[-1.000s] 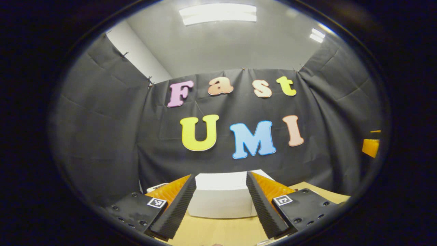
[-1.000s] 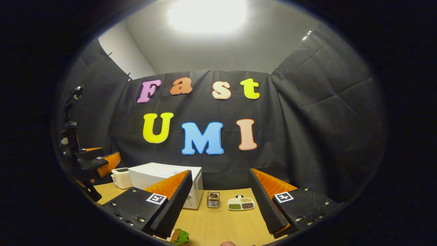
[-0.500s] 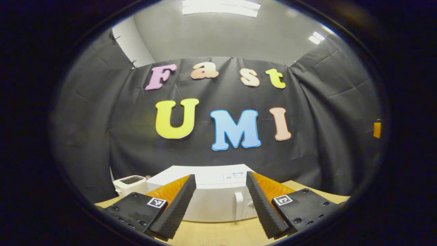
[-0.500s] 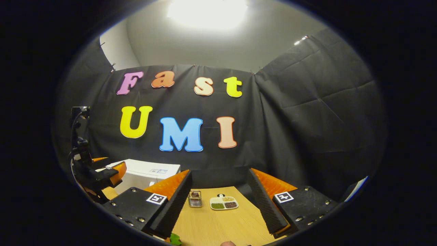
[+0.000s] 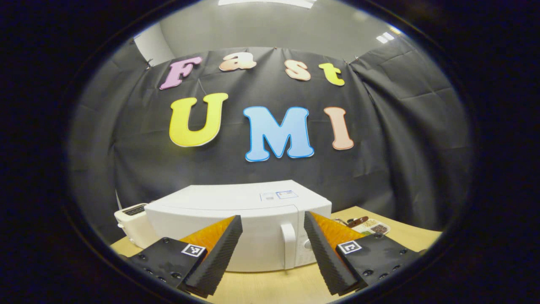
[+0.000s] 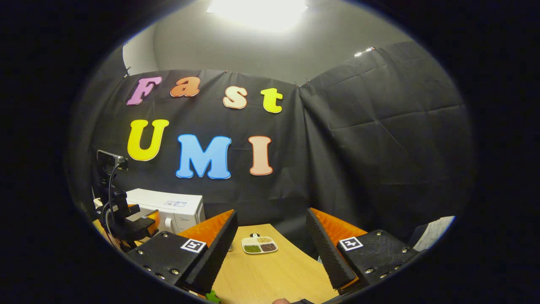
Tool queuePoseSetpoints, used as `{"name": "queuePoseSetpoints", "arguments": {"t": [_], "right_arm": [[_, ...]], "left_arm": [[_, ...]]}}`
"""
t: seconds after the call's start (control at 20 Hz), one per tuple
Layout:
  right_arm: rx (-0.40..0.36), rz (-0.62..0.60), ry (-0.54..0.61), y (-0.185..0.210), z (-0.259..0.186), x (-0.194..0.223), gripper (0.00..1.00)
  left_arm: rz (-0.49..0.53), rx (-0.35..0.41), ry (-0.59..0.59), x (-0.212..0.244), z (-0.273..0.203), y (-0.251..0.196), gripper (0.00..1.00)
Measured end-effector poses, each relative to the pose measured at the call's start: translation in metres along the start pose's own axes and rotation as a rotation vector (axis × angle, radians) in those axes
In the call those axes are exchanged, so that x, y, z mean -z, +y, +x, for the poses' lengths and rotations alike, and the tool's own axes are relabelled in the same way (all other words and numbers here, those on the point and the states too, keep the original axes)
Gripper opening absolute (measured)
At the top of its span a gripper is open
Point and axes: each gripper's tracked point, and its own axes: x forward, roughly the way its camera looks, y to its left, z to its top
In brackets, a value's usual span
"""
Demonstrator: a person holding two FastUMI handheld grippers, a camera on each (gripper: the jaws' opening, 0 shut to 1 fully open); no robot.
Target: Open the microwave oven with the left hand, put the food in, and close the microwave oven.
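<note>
Microwave [image 5: 236, 219] first, since everything else sits around it: one white box on the wooden table [image 5: 270, 287], door closed, its upright handle [image 5: 288, 245] toward the right end of the front. The left gripper [image 5: 273, 253] is held level and aimed straight at that front, short of it and not touching. Its two fingers are spread wide with nothing between them, and the handle shows in the gap between them, nearer the right finger than the left.

From the right gripper view, that same left gripper [image 6: 141, 221] hangs just in front of the microwave [image 6: 168, 207], with a cable looping down from a small camera on top of it.

The right gripper [image 6: 272, 249] is well off to the right of the microwave, held level over the table [image 6: 270, 274], fingers likewise wide apart and holding nothing. A scrap of green food [image 6: 213, 297] peeks out at the table's near edge, below its left finger and well forward of the microwave.

Counting the rest: one white toaster [image 5: 130, 217] just left of the microwave, and one small divided dish [image 6: 259, 245] of grains to its right. Two grippers, both empty.
</note>
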Motion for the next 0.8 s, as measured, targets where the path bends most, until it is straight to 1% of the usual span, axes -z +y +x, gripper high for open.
{"name": "queuePoseSetpoints", "arguments": {"t": [0.2,0.25,0.4,0.55,0.65,0.7,0.75,0.8], "right_arm": [[0.06,-0.026,0.032,-0.009,-0.007,0.007,0.99],[0.073,-0.029,0.039,-0.01,-0.009,0.008,0.99],[0.105,-0.036,0.058,-0.014,-0.013,0.014,0.99],[0.129,-0.034,0.061,-0.018,-0.015,0.01,0.99],[0.14,-0.04,0.067,-0.02,-0.016,0.011,0.99],[0.142,-0.04,0.071,-0.02,-0.016,0.011,0.99],[0.145,-0.042,0.072,-0.021,-0.015,0.011,0.99],[0.147,-0.047,0.073,-0.021,-0.016,0.01,0.96]], "left_arm": [[0.01,0.031,0.071,0.038,0.022,-0.01,0.98],[0.013,0.038,0.089,0.047,0.027,-0.013,0.95],[0.032,0.059,0.127,0.066,0.044,-0.021,0.93],[0.049,0.082,0.172,0.084,0.055,-0.031,0.83],[0.052,0.087,0.188,0.092,0.06,-0.036,0.63],[0.052,0.082,0.191,0.092,0.063,-0.036,0.58],[0.052,0.075,0.192,0.095,0.065,-0.036,0.61],[0.059,0.06,0.192,0.095,0.067,-0.034,0.5]]}}
